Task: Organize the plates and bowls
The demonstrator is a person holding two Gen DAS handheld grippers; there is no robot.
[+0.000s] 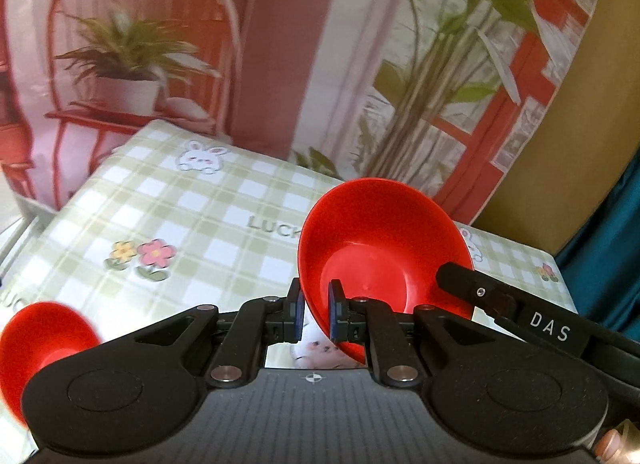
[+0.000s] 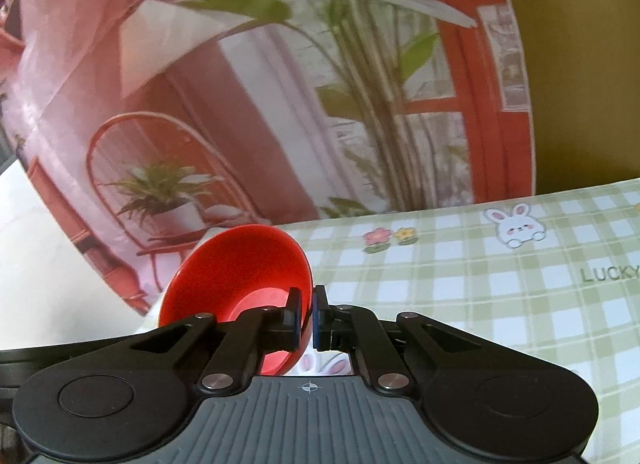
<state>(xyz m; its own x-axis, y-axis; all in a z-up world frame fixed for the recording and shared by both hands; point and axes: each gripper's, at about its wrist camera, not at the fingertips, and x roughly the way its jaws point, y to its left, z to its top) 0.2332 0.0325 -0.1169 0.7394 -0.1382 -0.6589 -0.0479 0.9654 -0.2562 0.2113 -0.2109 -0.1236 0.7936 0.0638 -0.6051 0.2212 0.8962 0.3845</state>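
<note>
My left gripper [image 1: 316, 314] is shut on the near rim of a red bowl [image 1: 372, 248], held tilted above the green checked tablecloth [image 1: 192, 216]. My right gripper's arm [image 1: 520, 316] reaches across that bowl's right edge. My right gripper [image 2: 306, 318] is shut on the right rim of a red bowl [image 2: 244, 264], tilted, its open side facing me. Another red bowl [image 1: 36, 340] shows at the lower left of the left wrist view, partly hidden by my gripper body.
The tablecloth [image 2: 480, 284] covers the table, with rabbit and flower prints. A printed backdrop [image 1: 280, 44] of plants and red furniture hangs behind the table's far edge. A teal cloth [image 1: 608, 248] hangs at the right.
</note>
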